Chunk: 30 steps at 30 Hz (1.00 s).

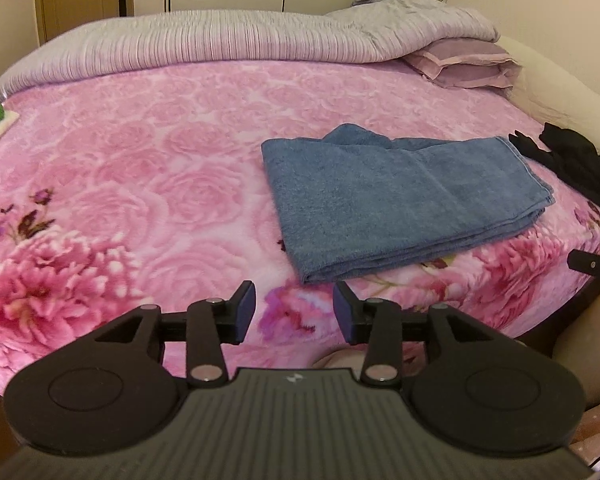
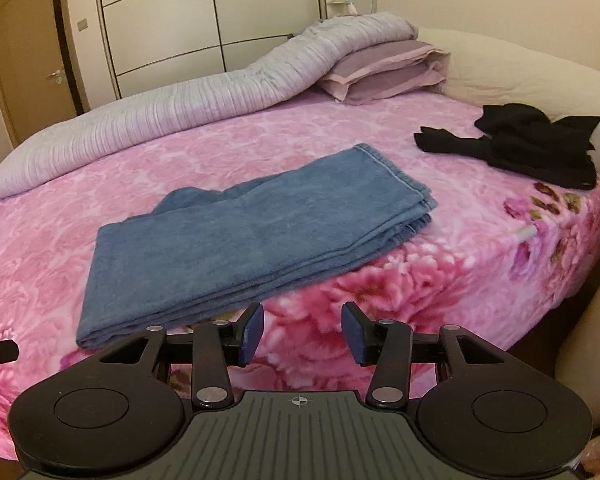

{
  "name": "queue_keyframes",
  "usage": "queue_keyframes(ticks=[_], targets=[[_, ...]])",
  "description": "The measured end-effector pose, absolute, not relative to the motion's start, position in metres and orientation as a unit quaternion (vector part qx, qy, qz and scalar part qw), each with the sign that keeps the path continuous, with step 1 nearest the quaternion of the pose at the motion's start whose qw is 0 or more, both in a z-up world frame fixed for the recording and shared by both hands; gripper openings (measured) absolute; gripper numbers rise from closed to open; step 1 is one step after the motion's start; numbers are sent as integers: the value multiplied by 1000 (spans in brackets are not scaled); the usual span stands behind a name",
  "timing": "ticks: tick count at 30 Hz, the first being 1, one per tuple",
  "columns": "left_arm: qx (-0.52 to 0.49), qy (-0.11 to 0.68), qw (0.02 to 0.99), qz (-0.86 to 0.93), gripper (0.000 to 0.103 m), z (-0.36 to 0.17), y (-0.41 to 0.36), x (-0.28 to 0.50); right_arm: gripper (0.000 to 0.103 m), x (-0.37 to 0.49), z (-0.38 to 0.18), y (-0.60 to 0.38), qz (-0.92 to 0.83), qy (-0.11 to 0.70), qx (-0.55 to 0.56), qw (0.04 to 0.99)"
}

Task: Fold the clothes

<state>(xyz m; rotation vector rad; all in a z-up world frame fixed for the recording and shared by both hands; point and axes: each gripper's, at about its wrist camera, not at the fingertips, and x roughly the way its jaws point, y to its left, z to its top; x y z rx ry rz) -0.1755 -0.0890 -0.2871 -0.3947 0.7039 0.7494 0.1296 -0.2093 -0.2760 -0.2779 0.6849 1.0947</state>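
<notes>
My left gripper (image 1: 294, 307) and right gripper (image 2: 302, 331) both hang with jaws apart, holding nothing, at the near edge of the bed (image 1: 140, 168). Just beyond them lies the blue towel (image 2: 252, 236), folded, its long axis running lower left to upper right; the left gripper seems nearer its folded corner. A black garment (image 2: 540, 144) sits unfolded at upper right. I see no containers.

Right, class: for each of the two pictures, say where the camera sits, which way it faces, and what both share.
Left wrist: behind the left gripper, facing across the bed; open fingers show, right gripper's tip at the right edge.
Right wrist: behind the right gripper, same direction, further right; open fingers show.
Shared: blue towel, black clothes, pillow.
</notes>
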Motion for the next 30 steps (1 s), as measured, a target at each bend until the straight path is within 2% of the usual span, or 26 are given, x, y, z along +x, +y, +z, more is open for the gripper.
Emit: queue_keyframes(ticks=[13, 30], targets=[[-163, 324, 860, 359, 41, -274, -115, -185, 49, 116, -272, -231, 526, 314, -116, 782], [-179, 338, 860, 337, 43, -283, -88, -157, 50, 121, -279, -196, 518, 317, -141, 782]])
